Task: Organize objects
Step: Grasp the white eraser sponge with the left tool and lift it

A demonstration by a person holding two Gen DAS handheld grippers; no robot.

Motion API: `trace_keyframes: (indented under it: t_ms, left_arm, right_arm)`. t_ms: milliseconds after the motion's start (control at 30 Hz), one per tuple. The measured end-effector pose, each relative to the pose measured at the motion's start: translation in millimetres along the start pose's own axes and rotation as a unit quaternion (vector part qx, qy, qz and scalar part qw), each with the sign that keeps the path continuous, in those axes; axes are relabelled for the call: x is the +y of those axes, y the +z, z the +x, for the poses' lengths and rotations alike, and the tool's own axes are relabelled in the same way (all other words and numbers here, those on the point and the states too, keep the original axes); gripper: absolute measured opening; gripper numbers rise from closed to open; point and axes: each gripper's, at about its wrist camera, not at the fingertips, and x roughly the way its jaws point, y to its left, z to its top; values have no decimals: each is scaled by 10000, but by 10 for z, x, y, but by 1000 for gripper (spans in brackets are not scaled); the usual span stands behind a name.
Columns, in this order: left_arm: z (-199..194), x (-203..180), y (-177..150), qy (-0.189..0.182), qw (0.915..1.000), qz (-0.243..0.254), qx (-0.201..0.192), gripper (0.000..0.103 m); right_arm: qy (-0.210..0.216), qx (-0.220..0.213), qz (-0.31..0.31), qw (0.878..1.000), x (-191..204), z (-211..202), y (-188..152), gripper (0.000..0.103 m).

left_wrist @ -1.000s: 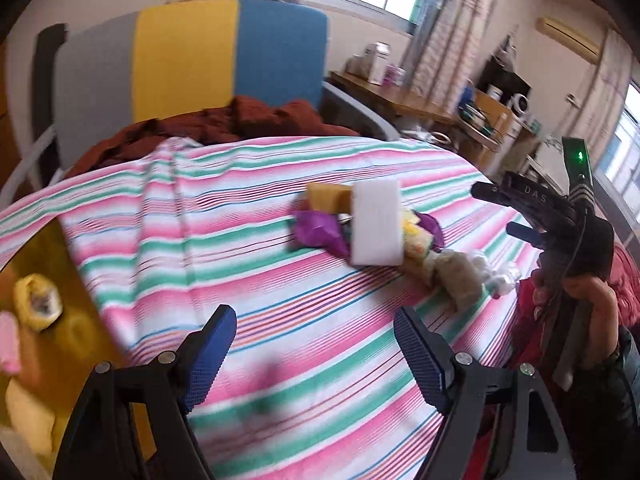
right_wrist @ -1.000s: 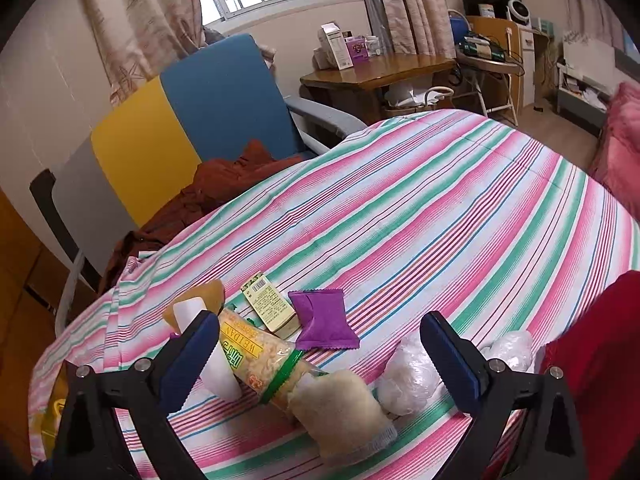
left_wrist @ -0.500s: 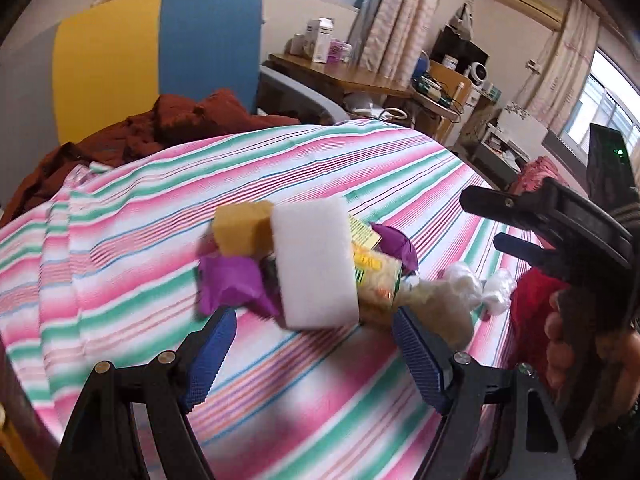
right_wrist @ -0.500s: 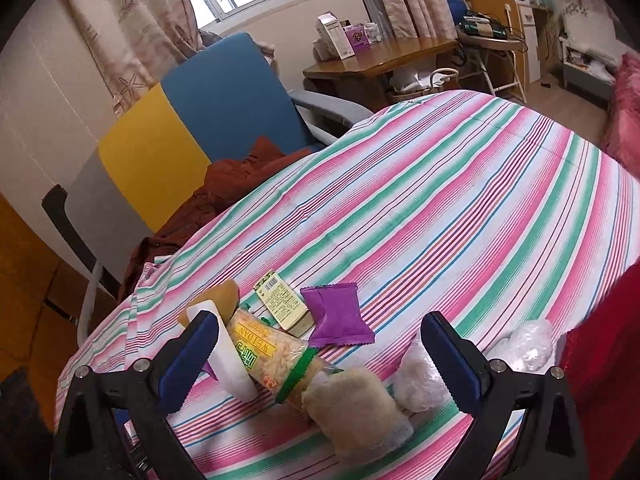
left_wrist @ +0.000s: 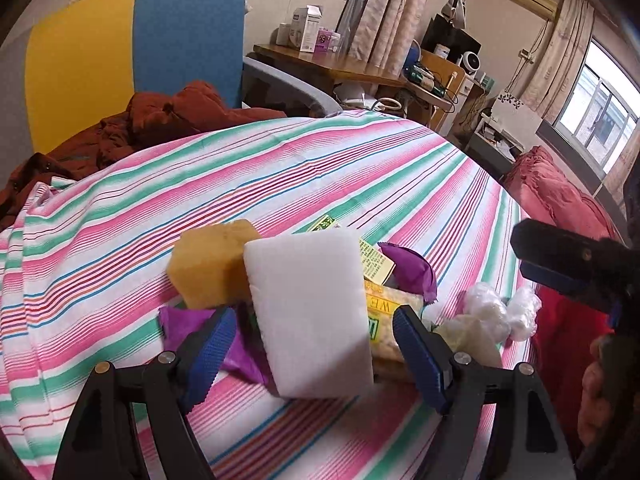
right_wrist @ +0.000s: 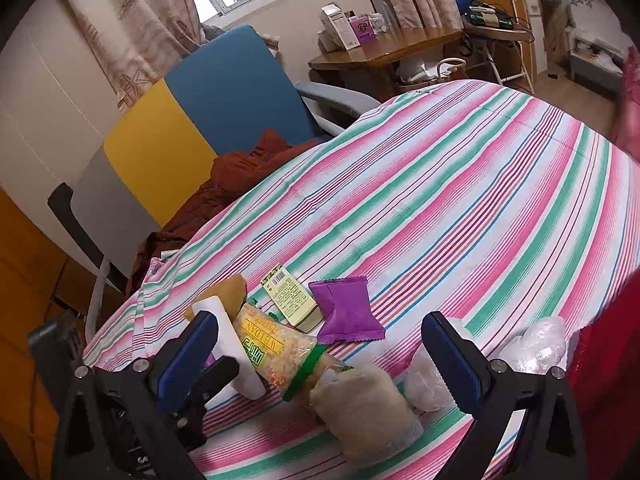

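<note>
Left claw (left_wrist: 310,354), released, is straddling the leaning white sponge (left_wrist: 308,312); clenching could topple it toward 12 o'clock onto the snack packet (left_wrist: 394,326).

— From the left wrist view we are looking forward along the left hand-held gripper (left_wrist: 310,354), sitting low and close to the white sponge (left_wrist: 310,312) on the striped surface (left_wrist: 280,176), facing the blue and yellow chair (left_wrist: 132,52).

— From the right wrist view we are looking over the right hand-held gripper (right_wrist: 320,354) at the same pile from its other side, a little farther back. We are sharing the white sponge (right_wrist: 228,344), purple packet (right_wrist: 346,312), chair (right_wrist: 200,108) and wooden desk (right_wrist: 384,50).
</note>
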Motion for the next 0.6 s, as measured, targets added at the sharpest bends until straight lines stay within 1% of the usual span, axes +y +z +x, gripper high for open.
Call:
trace_keyframes:
  t_ms: [67,100,133,167,200,300,400,500,600]
  left_arm:
    - [35,-21,15,-26,10000,32,-19,81]
    - [55,-22,20,-53,10000,34,-18,80]
    - [79,-26,24,-96,9999,40,-6,77]
    - [107,-32,35,-97,9999,71,-6,64]
    - [116,-46,21,-48,9999,137,-22,58]
    - [52,-57,-44,-109,9997,172,-121,57]
    - [-70,-60,-152,-43,9997,182,-141,57]
    - [-251,10,-322,12,10000,-53,-31,57]
    - [-415,47,-541,261,9994,-138,167,57]
  right_arm:
    - [-14,25,-11,10000,6,13,2,102]
    - [-20,34,-18,10000,7,18,3,102]
    - [-36,39,-25,10000,10,23,4,102]
    - [-47,38,-31,10000,11,27,4,102]
    - [-59,37,-34,10000,8,29,7,102]
    - [-109,44,-29,9999,1,39,6,102]
    - [-135,64,-32,9999,-5,51,8,102]
    - [-152,86,-61,9998,6,56,3,102]
    - [-159,107,-88,9998,9,63,2,102]
